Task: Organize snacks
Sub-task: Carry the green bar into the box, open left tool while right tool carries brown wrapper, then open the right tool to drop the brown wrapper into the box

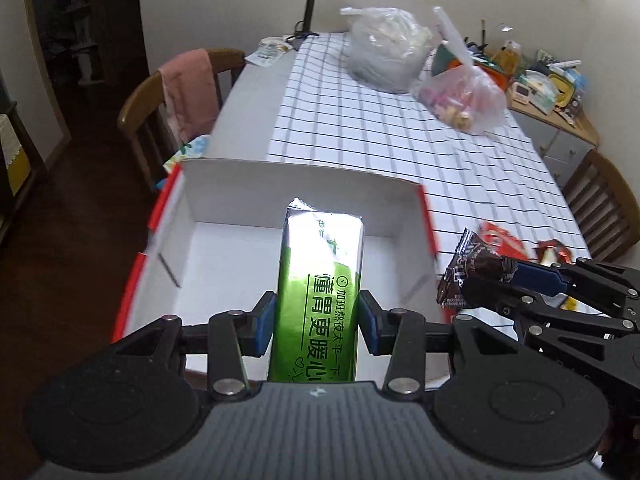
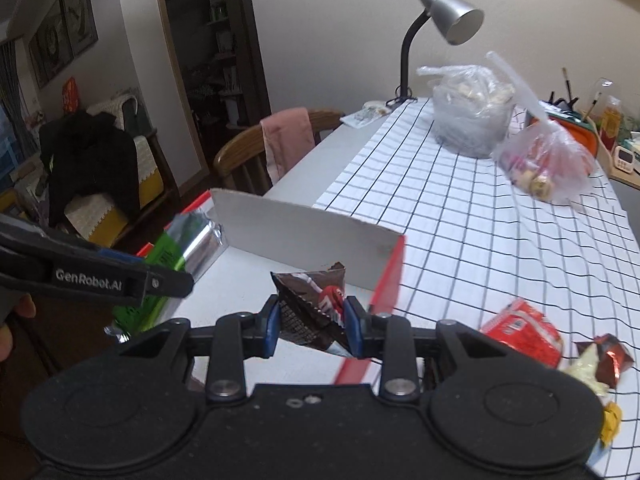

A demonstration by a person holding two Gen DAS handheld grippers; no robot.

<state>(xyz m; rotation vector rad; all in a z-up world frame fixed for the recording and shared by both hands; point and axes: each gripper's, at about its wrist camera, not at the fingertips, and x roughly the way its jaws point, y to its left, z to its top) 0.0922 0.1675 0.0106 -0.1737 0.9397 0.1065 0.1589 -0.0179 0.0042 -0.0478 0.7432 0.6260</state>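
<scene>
Left wrist view shows my left gripper (image 1: 316,316) at the bottom centre of the frame, its blue pads pressed on both sides of a green snack pack (image 1: 320,280) with a silver end. The pack stands along the fingers and its far end hangs over the white inside of the box (image 1: 280,184), which fills the middle of the frame and has red outer walls. At the right edge of this view my right gripper (image 1: 508,270) comes in from the side, clenched on a brown candy bag (image 1: 464,270) just beside the right wall of the box.

In the right wrist view the brown candy bag (image 2: 316,312) sits in the centre, squeezed between the two blue pads of my right gripper (image 2: 310,322), and a red candy figure is printed on it. It is over the near right part of the box (image 2: 304,236). At the left, my left gripper (image 2: 160,280) carries the green snack pack (image 2: 180,248), and part of a hand (image 2: 16,320) is at the left edge.

On the checked tablecloth (image 2: 460,208), at the lower right, lie a red snack pack (image 2: 524,336) and some small wrapped sweets (image 2: 600,364), outside the box. In the upper right stand two plastic bags (image 2: 472,108) and a grey lamp (image 2: 452,20). A chair (image 2: 248,152) with a pink cloth on it is at the left of the table.
</scene>
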